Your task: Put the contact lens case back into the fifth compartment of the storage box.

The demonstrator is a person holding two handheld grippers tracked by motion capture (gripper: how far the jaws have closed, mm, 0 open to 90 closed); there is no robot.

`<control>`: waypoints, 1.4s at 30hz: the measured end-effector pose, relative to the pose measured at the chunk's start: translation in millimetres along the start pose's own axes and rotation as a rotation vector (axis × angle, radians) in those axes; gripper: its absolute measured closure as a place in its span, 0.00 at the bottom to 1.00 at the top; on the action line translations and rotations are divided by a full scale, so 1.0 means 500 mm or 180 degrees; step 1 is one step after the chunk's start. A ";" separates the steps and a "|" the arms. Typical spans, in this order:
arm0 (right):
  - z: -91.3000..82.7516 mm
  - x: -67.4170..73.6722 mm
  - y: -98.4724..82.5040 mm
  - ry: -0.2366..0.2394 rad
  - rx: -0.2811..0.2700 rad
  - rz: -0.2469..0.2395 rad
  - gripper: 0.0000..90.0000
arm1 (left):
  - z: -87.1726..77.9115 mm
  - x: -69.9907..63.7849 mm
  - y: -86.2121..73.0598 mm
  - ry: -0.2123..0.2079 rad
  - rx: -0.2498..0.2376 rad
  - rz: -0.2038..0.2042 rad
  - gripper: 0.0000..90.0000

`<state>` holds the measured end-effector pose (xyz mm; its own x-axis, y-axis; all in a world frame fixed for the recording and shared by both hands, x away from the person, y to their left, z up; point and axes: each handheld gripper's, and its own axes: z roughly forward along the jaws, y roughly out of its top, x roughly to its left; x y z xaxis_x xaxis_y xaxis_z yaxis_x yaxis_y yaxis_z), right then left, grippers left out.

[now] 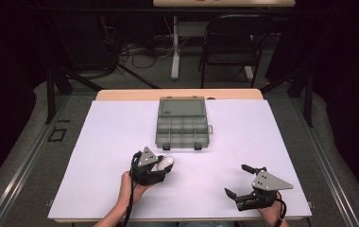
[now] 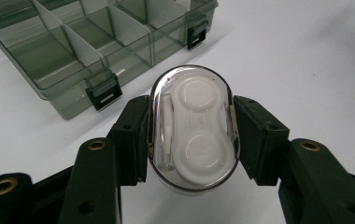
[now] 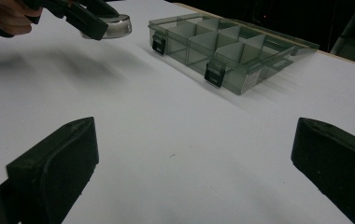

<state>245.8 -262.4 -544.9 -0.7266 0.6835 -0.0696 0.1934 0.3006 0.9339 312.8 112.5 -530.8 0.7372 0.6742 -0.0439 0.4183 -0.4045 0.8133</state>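
Since the organiser box (image 1: 181, 124) lies open, the left gripper (image 1: 161, 163) clamps the contact-lens case (image 2: 193, 127) facing it; the right gripper (image 1: 238, 182) waits, jaws apart.

White tabletop sheet (image 1: 121, 142) brightly lit, dark surroundings; glare on clear oval plastic case (image 2: 192, 128); soft blurred shadows in right gripper view

Left hand-held gripper (image 1: 161, 165) clamped shut (raised slightly); right hand-held gripper (image 1: 238, 180) gapes wide, low.
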 end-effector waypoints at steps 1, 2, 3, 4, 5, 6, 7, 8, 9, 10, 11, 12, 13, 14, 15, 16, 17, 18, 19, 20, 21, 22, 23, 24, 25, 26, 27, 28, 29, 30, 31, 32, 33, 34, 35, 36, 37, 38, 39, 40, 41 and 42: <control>-0.001 0.001 0.001 -0.0001 -0.0007 0.0003 0.01 | -0.001 0.001 0.001 -0.0003 0.0000 -0.0003 0.54; -0.001 0.002 0.001 0.0001 -0.0007 -0.0006 0.01 | -0.001 0.003 0.001 0.0001 0.0006 0.0008 0.54; -0.001 0.002 0.001 0.0011 -0.0005 -0.0005 0.01 | -0.002 0.004 0.001 0.0007 0.0010 0.0017 0.54; 0.000 0.002 0.001 0.0017 0.0004 -0.0006 0.01 | -0.003 0.005 0.002 0.0008 0.0010 0.0023 0.54; 0.003 0.003 0.000 0.0025 -0.0006 -0.0003 0.01 | -0.003 0.005 0.002 0.0014 0.0009 0.0017 0.54; 0.003 0.003 0.000 0.0027 0.0023 -0.0009 0.01 | -0.003 0.006 0.002 0.0014 0.0005 0.0004 0.54; 0.004 0.003 0.000 0.0033 0.0019 -0.0008 0.01 | -0.003 0.008 0.003 0.0013 0.0010 0.0011 0.54; 0.004 0.003 0.000 0.0032 0.0019 -0.0011 0.01 | -0.004 0.010 0.004 0.0020 0.0004 0.0011 0.54; 0.004 0.004 0.000 0.0033 0.0018 -0.0015 0.01 | -0.005 0.010 0.004 0.0021 0.0002 0.0014 0.54; 0.004 0.004 0.000 0.0034 0.0021 -0.0012 0.01 | -0.006 0.012 0.005 0.0026 0.0003 0.0019 0.54; 0.003 0.004 0.000 0.0035 0.0023 -0.0014 0.00 | -0.007 0.013 0.005 0.0027 0.0004 0.0023 0.54; 0.003 0.004 0.000 0.0033 0.0027 -0.0016 0.01 | -0.008 0.013 0.005 0.0033 -0.0006 0.0018 0.54; 0.003 0.004 0.000 0.0032 0.0026 -0.0014 0.00 | -0.009 0.014 0.005 0.0032 -0.0006 0.0007 0.54; 0.003 0.004 0.000 0.0028 0.0026 -0.0012 0.00 | -0.010 0.016 0.006 0.0036 -0.0006 0.0014 0.54; 0.004 0.003 0.000 0.0025 0.0025 -0.0017 0.01 | -0.010 0.017 0.006 0.0042 -0.0019 0.0003 0.54; 0.004 0.003 0.000 0.0027 0.0028 -0.0012 0.01 | -0.011 0.018 0.006 0.0044 -0.0020 0.0004 0.54; 0.004 0.003 0.000 0.0029 0.0027 -0.0014 0.01 | -0.012 0.020 0.007 0.0049 -0.0020 0.0006 0.54; 0.004 0.003 -0.001 0.0029 0.0026 -0.0017 0.01 | -0.013 0.022 0.008 0.0052 -0.0024 0.0008 0.54; 0.004 0.003 -0.001 0.0028 0.0028 -0.0016 0.00 | -0.013 0.023 0.008 0.0055 -0.0029 -0.0002 0.54; 0.003 0.003 -0.001 0.0024 0.0033 -0.0012 0.01 | -0.014 0.024 0.008 0.0056 -0.0029 -0.0002 0.54; 0.003 0.004 -0.001 0.0023 0.0022 0.0000 0.01 | -0.015 0.025 0.008 0.0047 -0.0024 -0.0010 0.54; 0.002 0.004 0.000 0.0019 0.0018 0.0000 0.01 | -0.015 0.026 0.007 0.0051 -0.0035 -0.0022 0.54; 0.002 0.004 0.000 0.0015 0.0010 -0.0003 0.01 | -0.016 0.027 0.008 0.0050 -0.0033 -0.0021 0.54; 0.002 0.004 0.000 0.0017 0.0008 0.0000 0.01 | -0.016 0.028 0.009 0.0051 -0.0027 -0.0015 0.54; 0.003 0.004 0.000 0.0019 -0.0005 0.0007 0.01 | -0.017 0.029 0.010 0.0052 -0.0031 -0.0031 0.54; 0.003 0.004 0.000 0.0017 0.0025 0.0001 0.01 | -0.018 0.029 0.013 0.0049 -0.0043 -0.0040 0.54; 0.005 0.004 0.000 0.0014 0.0025 0.0004 0.01 | -0.020 0.030 0.015 0.0047 -0.0057 -0.0030 0.54; 0.005 0.005 0.000 0.0017 0.0035 -0.0002 0.01 | -0.022 0.030 0.016 0.0060 -0.0066 -0.0006 0.54; 0.004 0.006 0.000 0.0019 0.0041 -0.0009 0.01 | -0.022 0.031 0.017 0.0069 -0.0076 -0.0008 0.54; 0.004 0.006 0.000 0.0017 0.0041 -0.0012 0.01 | -0.023 0.032 0.017 0.0068 -0.0074 -0.0016 0.54; 0.005 0.006 -0.001 0.0016 0.0047 -0.0007 0.01 | -0.023 0.034 0.018 0.0072 -0.0078 -0.0015 0.54; 0.006 0.005 -0.001 0.0010 0.0046 -0.0008 0.01 | -0.024 0.036 0.020 0.0073 -0.0076 -0.0028 0.54; 0.006 0.004 0.000 0.0011 0.0047 0.0002 0.01 | -0.025 0.038 0.021 0.0069 -0.0083 -0.0034 0.54; 0.006 0.005 0.000 0.0009 0.0041 0.0003 0.01 | -0.026 0.038 0.023 0.0073 -0.0094 -0.0034 0.54; 0.006 0.005 0.000 0.0010 0.0043 0.0002 0.01 | -0.027 0.039 0.026 0.0080 -0.0095 -0.0012 0.54; 0.005 0.006 0.000 0.0014 0.0046 -0.0003 0.01 | -0.029 0.040 0.028 0.0085 -0.0112 -0.0018 0.54; 0.004 0.007 0.000 0.0016 0.0045 -0.0007 0.01 | -0.029 0.042 0.030 0.0090 -0.0118 -0.0024 0.54; 0.004 0.007 0.000 0.0011 0.0044 -0.0009 0.01 | -0.029 0.044 0.031 0.0092 -0.0118 -0.0013 0.54; 0.004 0.006 0.000 0.0012 0.0047 -0.0008 0.01 | -0.029 0.045 0.032 0.0098 -0.0126 -0.0033 0.54; 0.004 0.006 0.001 0.0010 0.0040 -0.0016 0.01 | -0.030 0.049 0.035 0.0100 -0.0128 -0.0022 0.54; 0.004 0.005 0.001 0.0007 0.0039 -0.0012 0.01 | -0.031 0.050 0.037 0.0098 -0.0135 -0.0030 0.54; 0.005 0.005 0.001 0.0008 0.0040 -0.0008 0.01 | -0.032 0.051 0.039 0.0102 -0.0142 -0.0025 0.54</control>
<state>245.6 -259.0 -545.6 -0.7288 0.6810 -0.0710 0.1997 0.3106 0.9293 331.3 131.9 -506.9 0.7163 0.6970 -0.0324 0.3995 -0.3716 0.8380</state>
